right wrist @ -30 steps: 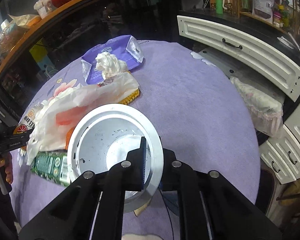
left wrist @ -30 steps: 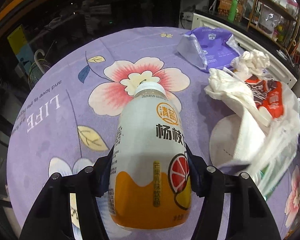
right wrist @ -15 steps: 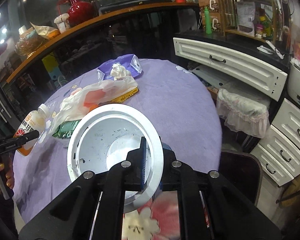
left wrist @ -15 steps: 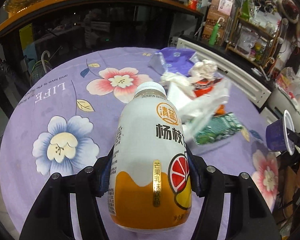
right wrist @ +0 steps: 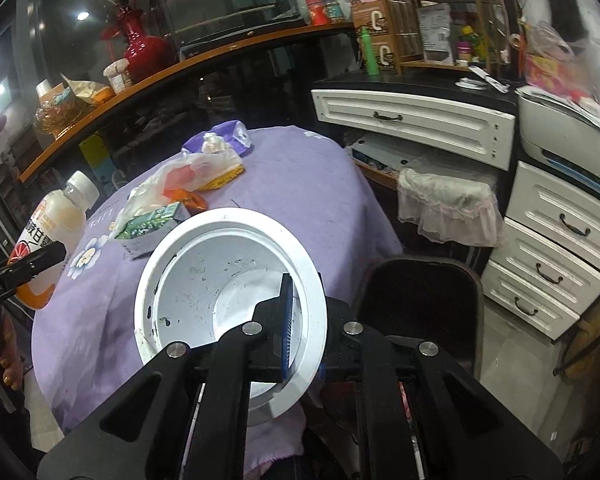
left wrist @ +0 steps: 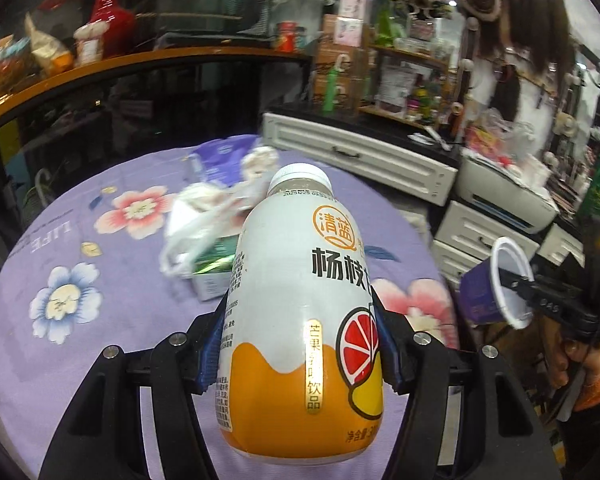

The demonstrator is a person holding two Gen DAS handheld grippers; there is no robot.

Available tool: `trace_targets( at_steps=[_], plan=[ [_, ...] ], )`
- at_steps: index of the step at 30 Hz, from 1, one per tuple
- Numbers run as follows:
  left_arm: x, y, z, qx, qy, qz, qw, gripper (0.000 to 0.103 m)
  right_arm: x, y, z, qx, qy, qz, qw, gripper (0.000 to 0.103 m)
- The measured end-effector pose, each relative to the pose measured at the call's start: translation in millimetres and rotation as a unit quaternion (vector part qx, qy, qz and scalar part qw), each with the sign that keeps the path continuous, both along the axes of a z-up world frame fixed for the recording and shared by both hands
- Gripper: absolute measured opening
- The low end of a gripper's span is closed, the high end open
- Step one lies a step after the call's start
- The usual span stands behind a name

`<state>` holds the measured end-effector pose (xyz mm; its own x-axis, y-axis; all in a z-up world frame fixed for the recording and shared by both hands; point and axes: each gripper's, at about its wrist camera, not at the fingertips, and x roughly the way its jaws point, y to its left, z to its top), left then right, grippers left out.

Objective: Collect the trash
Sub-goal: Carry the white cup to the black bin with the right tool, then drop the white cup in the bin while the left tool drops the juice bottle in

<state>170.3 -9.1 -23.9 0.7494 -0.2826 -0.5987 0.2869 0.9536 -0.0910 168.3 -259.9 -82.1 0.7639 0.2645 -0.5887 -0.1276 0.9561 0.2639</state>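
Note:
My left gripper (left wrist: 300, 344) is shut on a white and orange drink bottle (left wrist: 304, 304) with a white cap, held above the purple flowered tablecloth (left wrist: 80, 340). My right gripper (right wrist: 300, 320) is shut on the rim of a white-lined purple paper cup (right wrist: 228, 288), one finger inside it. The cup also shows in the left wrist view (left wrist: 496, 284), and the bottle in the right wrist view (right wrist: 56, 232). On the table lie a white plastic bag (right wrist: 180, 176), a green carton (right wrist: 152, 220), a crumpled tissue (right wrist: 214, 144) and a purple wipes pack (right wrist: 224, 134).
The round table's edge (right wrist: 380, 216) is near a dark chair (right wrist: 420, 292). White drawers (right wrist: 552, 248) and a low white cabinet (right wrist: 412, 120) stand to the right. A curved wooden shelf (right wrist: 180, 64) with a red vase (right wrist: 140, 48) runs behind.
Both grippers have lifted and pulled back from the table with the bottle and the cup still held. The trash pile now looks smaller and farther off.

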Motion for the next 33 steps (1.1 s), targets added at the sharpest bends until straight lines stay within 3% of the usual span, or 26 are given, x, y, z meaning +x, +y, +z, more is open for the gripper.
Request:
trace_targets(
  at_steps=[10,15,33],
  plan=[
    [-8,-79,-5,-0.004,-0.004,-0.091,0.9959,0.061,-31,-63,-28,0.012,0.018,-0.06,0.998,0.01],
    [-5,-108,-13,-0.017,0.013,-0.12,0.9926,0.061,-30,-80,-53,0.003,0.041,-0.08,0.996,0.01],
    [20,-199,-64,0.016,0.074,-0.183,0.9803,0.061,40,-90,-177,-0.031,0.167,-0.086,0.982,0.01]
  ],
)
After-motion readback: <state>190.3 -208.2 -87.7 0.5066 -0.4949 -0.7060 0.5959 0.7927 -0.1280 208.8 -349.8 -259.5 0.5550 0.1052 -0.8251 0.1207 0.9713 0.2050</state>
